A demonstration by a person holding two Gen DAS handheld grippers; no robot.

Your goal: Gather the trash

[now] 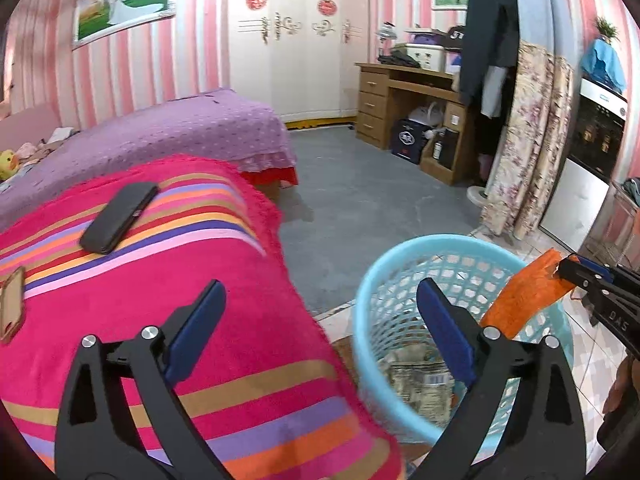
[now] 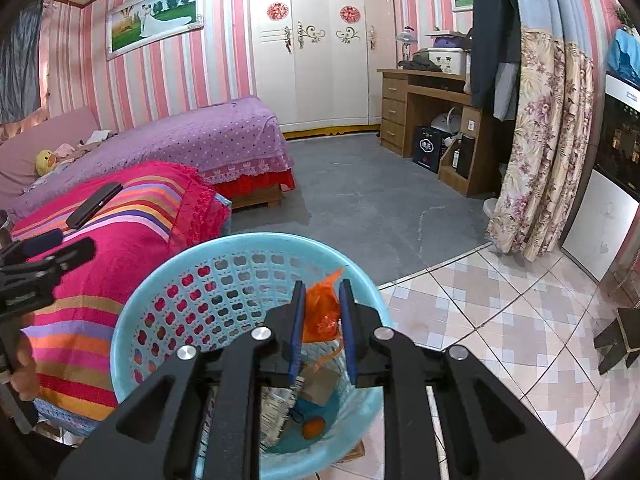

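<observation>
A light blue lattice basket (image 1: 374, 276) (image 2: 132, 320) stands on the floor beside the striped blanket. Crumpled wrappers (image 1: 420, 384) (image 2: 276, 408) and a small orange piece lie at its bottom. My right gripper (image 2: 322, 292) (image 1: 565, 269) is shut on an orange wrapper (image 2: 322, 312) (image 1: 520, 300), which hangs over the basket's mouth. My left gripper (image 1: 320, 284) (image 2: 72, 242) stands wide open with nothing between its fingers. It straddles the blanket's edge and the near left rim of the basket.
A black flat case (image 1: 120, 216) and a gold-edged phone (image 1: 12, 304) lie on the pink striped blanket (image 1: 200, 280). A purple bed (image 1: 180, 128) is behind it. A wooden desk (image 2: 424, 108), a floral curtain (image 2: 548, 140) and tiled floor (image 2: 500, 320) lie to the right.
</observation>
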